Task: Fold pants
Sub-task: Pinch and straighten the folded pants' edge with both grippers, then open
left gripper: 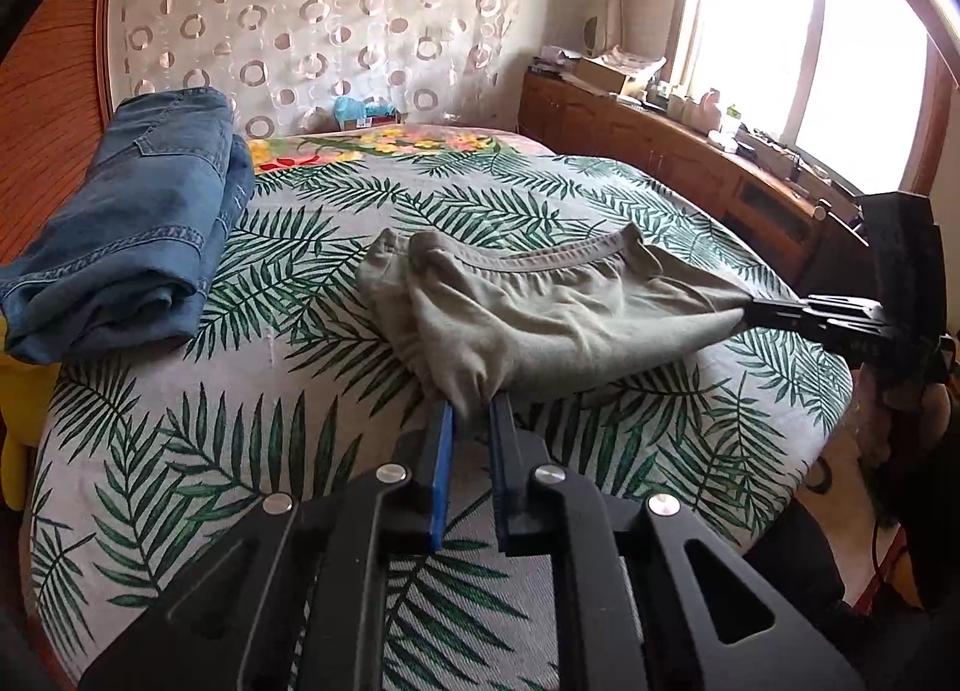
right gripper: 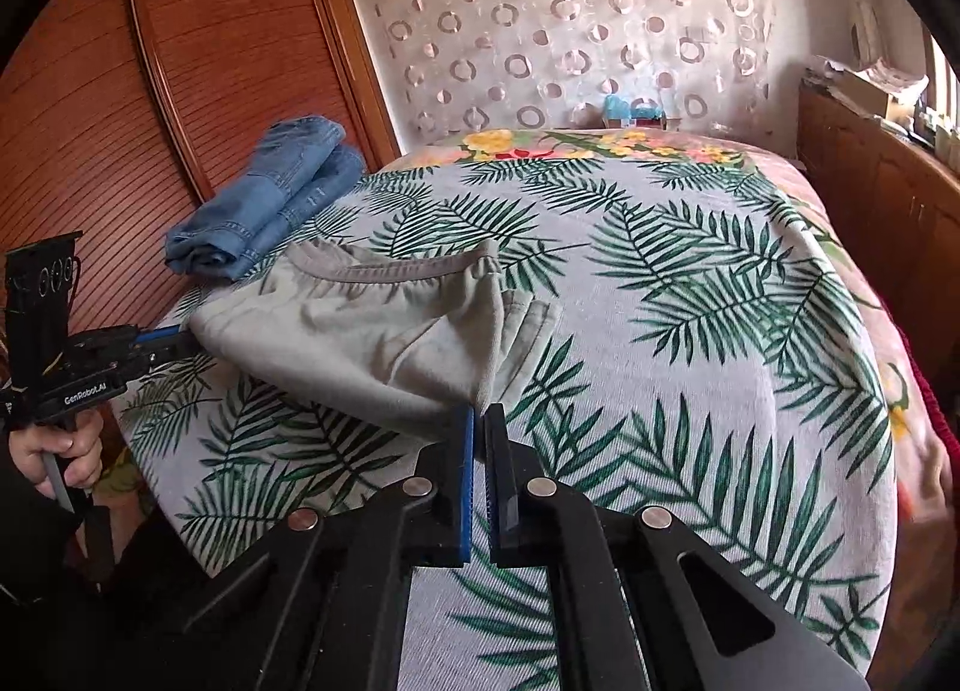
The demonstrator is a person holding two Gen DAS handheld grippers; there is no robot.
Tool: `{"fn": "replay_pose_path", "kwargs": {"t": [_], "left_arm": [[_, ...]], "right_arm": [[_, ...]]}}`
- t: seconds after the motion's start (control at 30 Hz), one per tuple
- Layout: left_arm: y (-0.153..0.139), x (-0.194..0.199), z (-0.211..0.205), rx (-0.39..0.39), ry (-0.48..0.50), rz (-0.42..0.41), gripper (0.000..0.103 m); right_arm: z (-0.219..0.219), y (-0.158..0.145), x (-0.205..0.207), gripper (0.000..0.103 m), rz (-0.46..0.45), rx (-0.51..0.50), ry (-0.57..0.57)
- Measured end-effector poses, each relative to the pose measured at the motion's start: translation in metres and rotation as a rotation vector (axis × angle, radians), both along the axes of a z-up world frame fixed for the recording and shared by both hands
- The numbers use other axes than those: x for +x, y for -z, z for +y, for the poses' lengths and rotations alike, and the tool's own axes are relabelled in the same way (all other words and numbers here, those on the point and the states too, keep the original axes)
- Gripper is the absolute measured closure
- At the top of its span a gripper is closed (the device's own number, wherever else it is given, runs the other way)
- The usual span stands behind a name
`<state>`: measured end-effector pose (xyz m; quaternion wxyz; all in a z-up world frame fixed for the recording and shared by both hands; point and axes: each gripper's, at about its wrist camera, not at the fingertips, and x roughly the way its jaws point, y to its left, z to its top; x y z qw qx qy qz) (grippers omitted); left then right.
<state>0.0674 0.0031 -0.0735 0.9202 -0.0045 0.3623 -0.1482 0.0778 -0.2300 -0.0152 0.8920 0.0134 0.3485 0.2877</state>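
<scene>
Grey-green pants point(left gripper: 540, 313) point(right gripper: 372, 337) lie bunched on the palm-leaf bedspread, waistband toward the far side. My left gripper point(left gripper: 474, 403) is shut on a near corner of the cloth, which puckers between its blue pads. In the right wrist view the left gripper point(right gripper: 183, 340) enters from the left, held by a hand point(right gripper: 66, 451). My right gripper point(right gripper: 479, 412) is shut on the other near corner of the pants; the left wrist view shows it point(left gripper: 750, 310) pinching the fabric from the right. The cloth stretches between the two grips, slightly lifted at the corners.
Folded blue jeans point(left gripper: 138, 223) point(right gripper: 270, 199) sit at the bed's far left beside a wooden wardrobe point(right gripper: 120, 121). The bedspread point(left gripper: 300, 247) covers the bed. A wooden cabinet with clutter point(left gripper: 690, 139) runs under the window at right. A blue item point(right gripper: 630, 112) lies at the headboard.
</scene>
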Motion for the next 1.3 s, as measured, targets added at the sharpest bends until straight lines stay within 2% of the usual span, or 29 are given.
{"fn": "replay_pose_path", "kwargs": {"t": [0.17,0.43,0.63,0.73,0.87,1.0,1.07,1.23,1.3], "left_arm": [[0.003,-0.004,-0.001,0.000,-0.010,0.012,0.091],[-0.009,-0.013,-0.005,-0.006,0.009,-0.013,0.092],[-0.002,-0.006,-0.004,-0.006,-0.011,0.001,0.092],[0.003,0.004,-0.001,-0.023,-0.024,0.029,0.083],[0.005,0.019,0.001,-0.031,-0.022,0.034,0.058],[0.014,0.038,0.004,-0.035,-0.037,0.095,0.057],[0.016,0.039,0.006,-0.068,-0.043,0.104,0.057],[0.020,0.028,0.005,-0.075,-0.043,0.106,0.057],[0.022,0.024,0.005,-0.073,-0.034,0.107,0.057]], "right_arm": [[-0.001,0.008,-0.007,0.101,0.021,-0.006,-0.012],[-0.003,0.001,-0.014,0.101,0.003,0.005,-0.011],[0.001,0.008,-0.010,0.101,0.016,-0.011,-0.005],[0.003,0.012,-0.008,0.100,0.027,-0.019,-0.004],[0.004,0.010,-0.008,0.100,0.015,-0.022,-0.007],[0.004,0.007,-0.008,0.098,0.002,-0.027,-0.004],[0.005,0.006,-0.008,0.095,-0.005,-0.032,0.000],[0.005,0.009,-0.007,0.080,0.005,-0.021,-0.004],[0.007,0.012,-0.005,0.077,0.014,-0.028,-0.003]]}}
